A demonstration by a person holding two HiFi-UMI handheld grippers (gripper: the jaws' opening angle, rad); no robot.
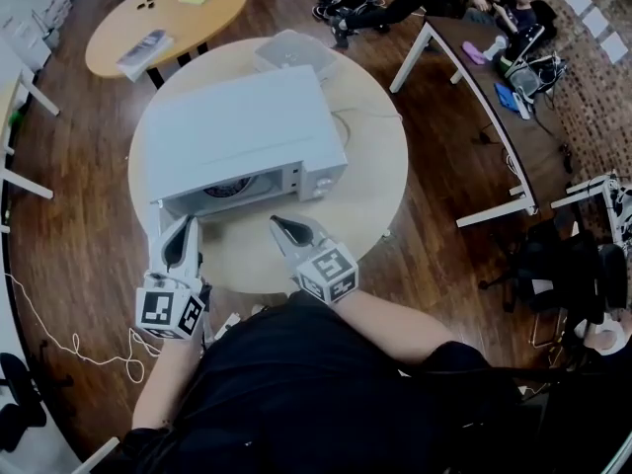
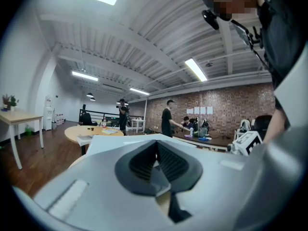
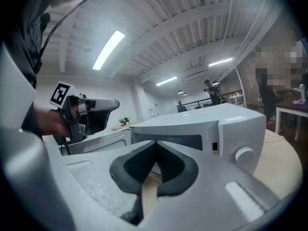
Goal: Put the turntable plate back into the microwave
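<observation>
A white microwave (image 1: 237, 126) stands on the round pale table (image 1: 375, 166) with its door (image 3: 91, 141) swung open to the left. Through the opening a dark patterned round plate (image 1: 229, 188) shows inside the cavity. My left gripper (image 1: 183, 223) is shut and empty, just in front of the open door's edge. My right gripper (image 1: 279, 221) is also shut with nothing in it, a little before the microwave's front, right of the opening. In the right gripper view the dark cavity (image 3: 168, 141) and control knob (image 3: 244, 154) lie straight ahead, and the left gripper (image 3: 89, 107) hangs at the left.
A grey laptop-like object (image 1: 291, 49) lies behind the microwave. An oval wooden table (image 1: 163, 18) with books stands at the back left. A long white desk (image 1: 474, 87) stands to the right, with people near it. A white cable (image 1: 59, 334) lies on the floor.
</observation>
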